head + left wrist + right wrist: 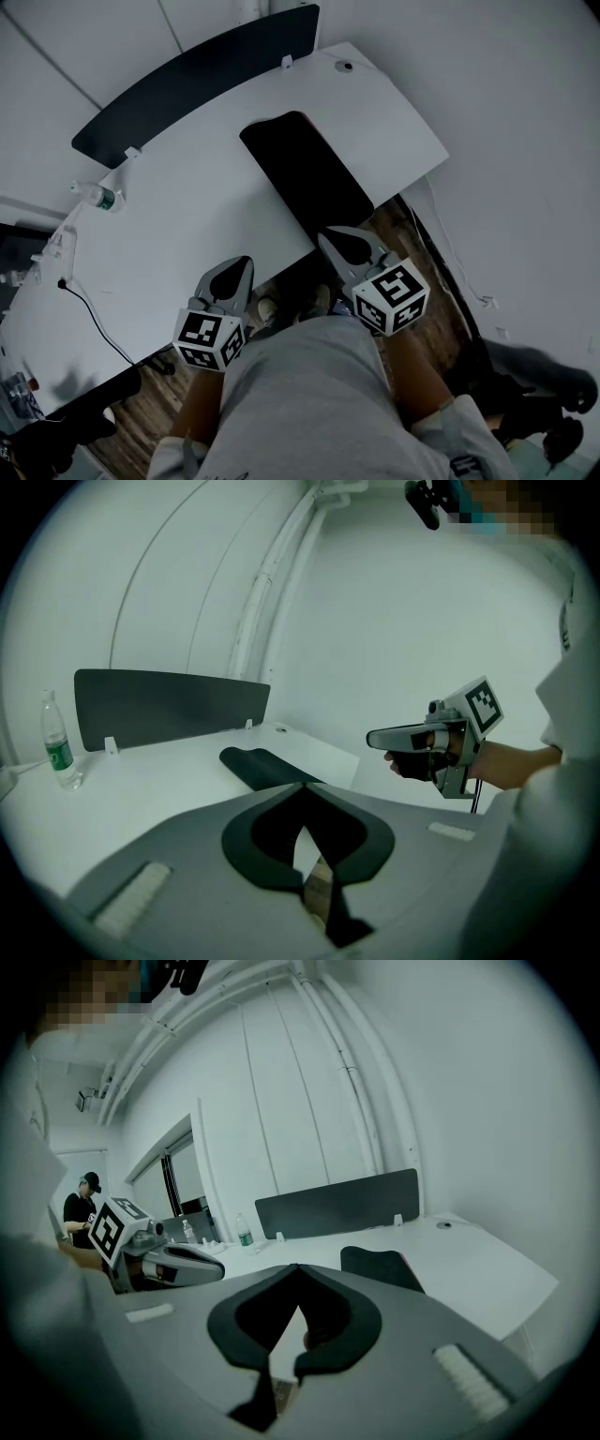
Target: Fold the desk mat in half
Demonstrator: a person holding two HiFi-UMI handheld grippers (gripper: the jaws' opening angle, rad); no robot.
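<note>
White desk (pixel 187 216) spreads ahead of both grippers. Its dark divider panel (pixel 187 89) stands farthest off. The black desk mat (pixel 305 173) lies just ahead of the right gripper (pixel 328 239), jaws together, empty. The left gripper (pixel 242 264) is likewise closed. A bottle (pixel 101 197) stands far left.

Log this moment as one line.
left gripper: shut, empty | right gripper: shut, empty | desk mat: lying on desk, neither gripper touching it

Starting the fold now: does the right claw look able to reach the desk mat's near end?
Probably yes: the right claw, shut and empty, hangs by the desk mat at its near end, nothing between them. It must open first.
</note>
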